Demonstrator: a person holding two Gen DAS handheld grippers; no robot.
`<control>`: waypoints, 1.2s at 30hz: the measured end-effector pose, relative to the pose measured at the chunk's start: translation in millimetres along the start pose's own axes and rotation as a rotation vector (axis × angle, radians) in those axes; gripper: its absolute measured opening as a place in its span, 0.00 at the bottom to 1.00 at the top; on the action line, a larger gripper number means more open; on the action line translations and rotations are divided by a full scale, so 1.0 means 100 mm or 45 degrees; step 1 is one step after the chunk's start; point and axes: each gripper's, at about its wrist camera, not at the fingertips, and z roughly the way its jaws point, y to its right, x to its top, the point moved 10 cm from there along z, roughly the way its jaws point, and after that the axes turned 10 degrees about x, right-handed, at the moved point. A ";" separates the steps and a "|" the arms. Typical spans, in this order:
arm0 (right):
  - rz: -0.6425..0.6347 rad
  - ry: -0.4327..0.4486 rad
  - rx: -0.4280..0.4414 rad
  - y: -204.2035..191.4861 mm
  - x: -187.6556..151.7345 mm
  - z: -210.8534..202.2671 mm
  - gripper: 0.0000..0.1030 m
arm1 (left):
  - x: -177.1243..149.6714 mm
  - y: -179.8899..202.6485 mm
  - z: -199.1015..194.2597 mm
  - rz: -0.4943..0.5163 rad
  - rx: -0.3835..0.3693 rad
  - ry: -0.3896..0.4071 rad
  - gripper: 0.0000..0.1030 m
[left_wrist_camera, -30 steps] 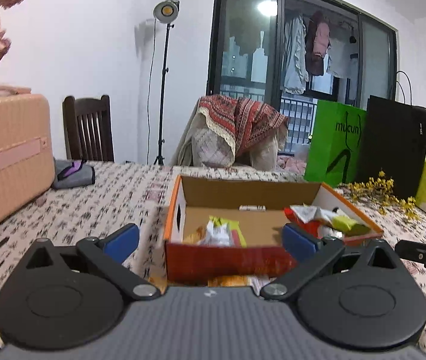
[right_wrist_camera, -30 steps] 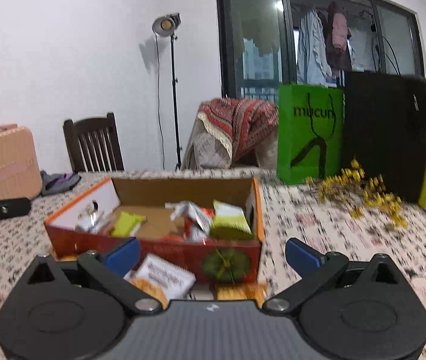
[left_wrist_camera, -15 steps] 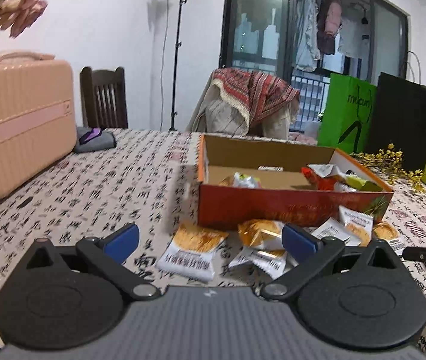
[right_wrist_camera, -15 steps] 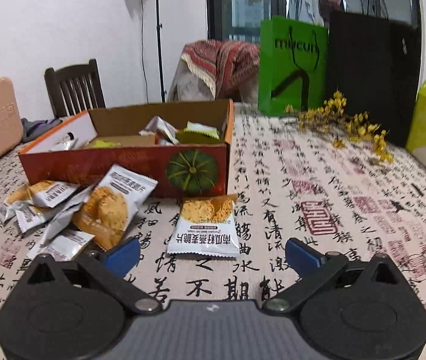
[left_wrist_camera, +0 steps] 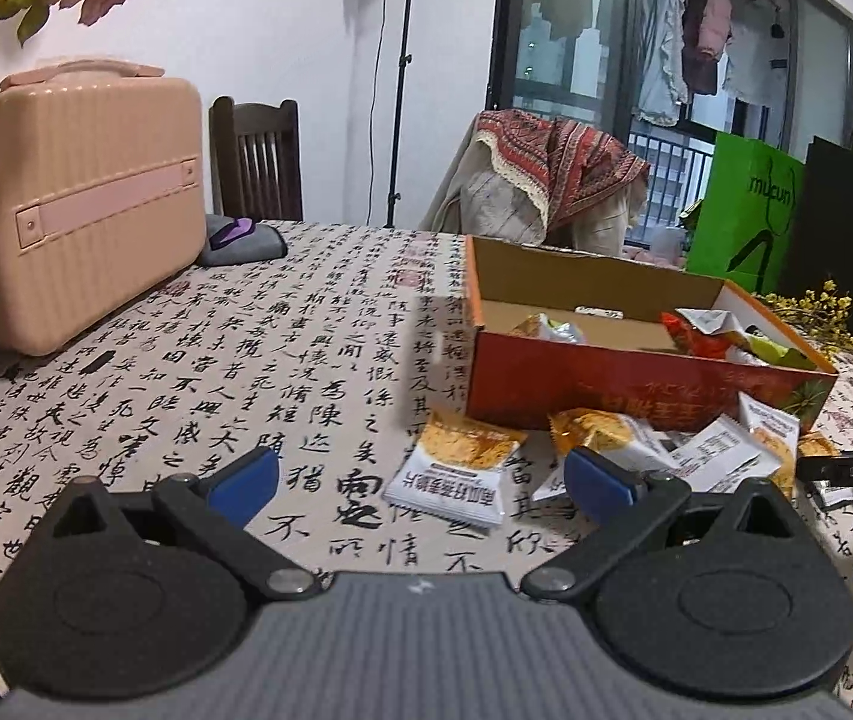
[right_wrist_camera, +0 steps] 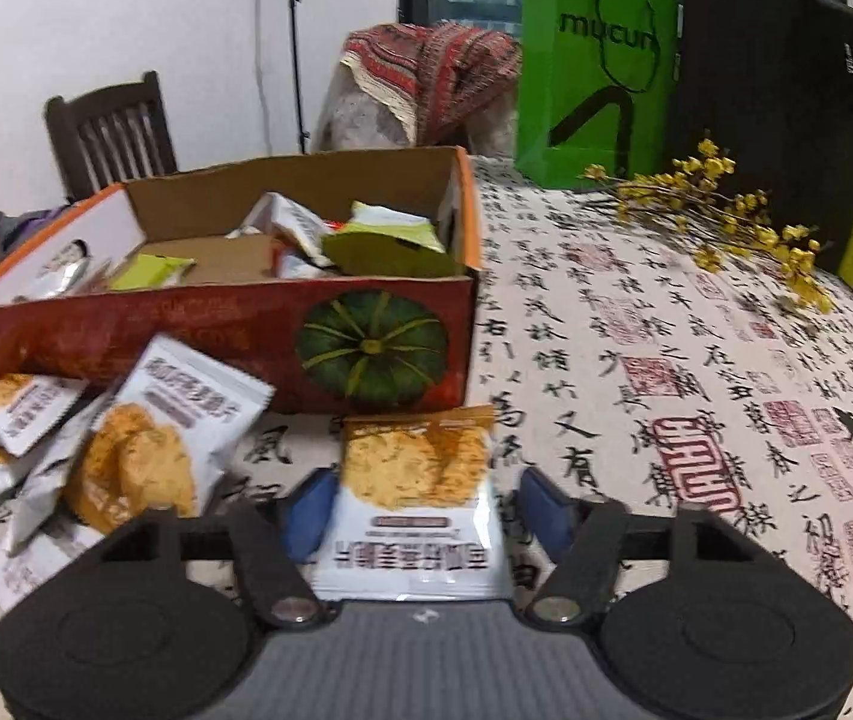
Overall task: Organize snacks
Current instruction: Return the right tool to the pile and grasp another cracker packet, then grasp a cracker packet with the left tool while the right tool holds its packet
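While its jaws close, right tool [right_wrist_camera: 423, 510] brackets an apparently untouched, lengthwise snack packet [right_wrist_camera: 417, 504].

Right gripper [right_wrist_camera: 426, 510] lowered, jaws closing around snack packet [right_wrist_camera: 420, 498]

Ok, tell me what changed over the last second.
Both grippers dipped toward the table. The right gripper came down over a lone snack packet; its jaws are closing around it. The left gripper is open, as before. The box and piled packets stayed put.
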 end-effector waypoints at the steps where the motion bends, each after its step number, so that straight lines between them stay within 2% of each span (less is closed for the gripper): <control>1: -0.009 0.005 -0.005 -0.01 0.00 -0.02 0.43 | -0.01 -0.01 0.02 0.002 0.004 -0.007 1.00; 3: -0.020 0.035 -0.001 -0.04 -0.01 -0.07 0.38 | -0.02 -0.02 0.06 0.007 0.012 -0.021 1.00; 10: 0.011 0.268 0.007 0.00 0.09 -0.38 0.38 | -0.01 0.07 0.31 0.092 0.032 -0.077 1.00; 13: 0.070 0.326 0.017 0.09 0.11 -0.44 0.38 | 0.01 0.14 0.45 0.141 0.038 -0.102 1.00; 17: 0.117 0.358 0.026 0.18 0.13 -0.47 0.38 | 0.01 0.22 0.66 0.180 0.043 -0.139 1.00; 26: 0.100 0.413 0.033 0.16 0.12 -0.55 0.38 | -0.14 0.27 1.05 0.198 0.061 -0.265 1.00; 36: 0.059 0.444 0.035 0.09 0.11 -0.61 0.38 | -0.15 0.26 1.09 0.160 0.023 -0.254 1.00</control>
